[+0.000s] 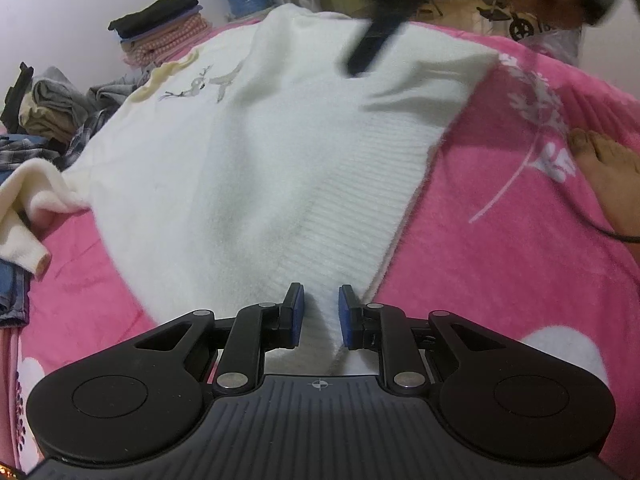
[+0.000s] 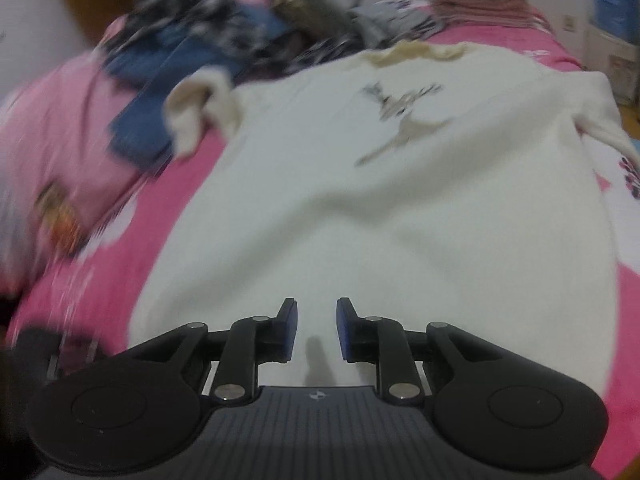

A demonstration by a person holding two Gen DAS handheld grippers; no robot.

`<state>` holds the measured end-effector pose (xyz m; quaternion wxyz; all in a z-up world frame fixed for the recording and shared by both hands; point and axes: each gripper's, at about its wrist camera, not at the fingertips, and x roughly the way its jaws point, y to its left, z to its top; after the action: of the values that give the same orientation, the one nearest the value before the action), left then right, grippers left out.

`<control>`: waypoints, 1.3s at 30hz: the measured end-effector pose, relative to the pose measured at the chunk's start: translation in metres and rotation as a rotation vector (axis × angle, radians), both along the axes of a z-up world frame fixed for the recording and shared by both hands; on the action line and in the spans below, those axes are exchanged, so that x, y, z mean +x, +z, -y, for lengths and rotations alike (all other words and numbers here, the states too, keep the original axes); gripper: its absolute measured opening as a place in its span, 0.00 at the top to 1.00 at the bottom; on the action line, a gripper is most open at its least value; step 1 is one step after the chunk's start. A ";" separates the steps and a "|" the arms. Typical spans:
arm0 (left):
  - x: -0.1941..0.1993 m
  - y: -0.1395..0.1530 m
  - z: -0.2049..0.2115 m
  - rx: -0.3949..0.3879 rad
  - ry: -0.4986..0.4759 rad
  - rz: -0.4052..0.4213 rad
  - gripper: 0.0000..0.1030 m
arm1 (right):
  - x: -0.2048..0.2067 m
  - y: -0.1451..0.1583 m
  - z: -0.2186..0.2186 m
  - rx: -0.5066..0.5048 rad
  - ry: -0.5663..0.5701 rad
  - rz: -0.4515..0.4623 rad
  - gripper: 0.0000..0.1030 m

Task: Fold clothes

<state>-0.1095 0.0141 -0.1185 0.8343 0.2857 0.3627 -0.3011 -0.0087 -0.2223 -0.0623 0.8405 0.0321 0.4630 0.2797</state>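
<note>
I see open pink fleece blanket (image 1: pixel 500 240) right of the white knitted sweater (image 1: pixel 240 160); a bare foot (image 1: pixel 608 176) and a heap of crumpled clothes (image 1: pixel 52 108) hem me in.

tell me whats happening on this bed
A person with a gripper in each hand is folding a white sweater with a deer print, spread on a pink blanket. The left gripper pinches a fold of the ribbed hem. The right gripper hangs over the sweater with its jaws apart and no cloth between them. One sleeve lies bunched at the side. A heap of unfolded clothes and a folded stack sit beyond it.
</note>
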 end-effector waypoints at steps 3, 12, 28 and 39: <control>-0.001 0.001 0.001 0.003 0.008 0.002 0.82 | -0.027 0.000 0.013 -0.034 0.013 0.002 0.78; -0.002 0.002 0.002 0.024 0.021 0.003 0.81 | -0.051 -0.005 0.090 -0.047 -0.358 0.004 0.78; -0.003 0.000 0.011 0.086 0.017 0.019 0.81 | 0.076 -0.048 0.039 -0.188 -0.259 0.062 0.87; -0.004 0.000 0.009 0.083 0.003 0.028 0.81 | 0.027 -0.015 0.094 -0.010 -0.387 0.054 0.76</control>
<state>-0.1134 0.0048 -0.1188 0.8273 0.3235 0.3637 -0.2805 0.0185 -0.3159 -0.0769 0.8909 0.1089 0.4266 0.1114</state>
